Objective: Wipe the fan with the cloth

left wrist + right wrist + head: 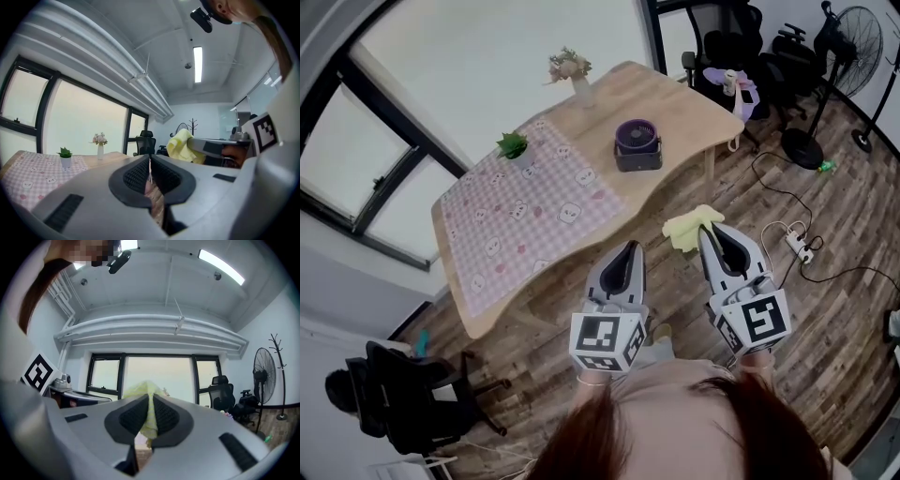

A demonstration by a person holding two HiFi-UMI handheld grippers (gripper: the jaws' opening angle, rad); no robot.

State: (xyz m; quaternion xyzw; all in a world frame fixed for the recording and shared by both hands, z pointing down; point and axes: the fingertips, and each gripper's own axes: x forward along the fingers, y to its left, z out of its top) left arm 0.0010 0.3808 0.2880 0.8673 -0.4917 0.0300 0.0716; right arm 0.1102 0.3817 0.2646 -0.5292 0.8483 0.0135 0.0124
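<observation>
Wooden worktop (675, 98) ahead, fan (637, 142) on it untouched. Cloth (689, 228) pinched in right gripper (710, 230) jaws, left gripper (630, 247) jaws closed, empty. Approach and all wiping likely left.

left claw (630, 247), right claw (706, 231): grey | black ribbed pads (138, 176) | marker cubes (607, 339)

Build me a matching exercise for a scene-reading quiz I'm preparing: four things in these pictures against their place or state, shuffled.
Things
1. small purple round desk fan
2. yellow cloth
3. small green potted plant
4. left hand-held gripper

Place or state
A. on the pink checked tablecloth
B. shut, nothing between its jaws
C. on the bare top of the light wooden table
D. clamped in the right hand-held gripper

Pairs: 1-C, 2-D, 3-A, 4-B
</observation>
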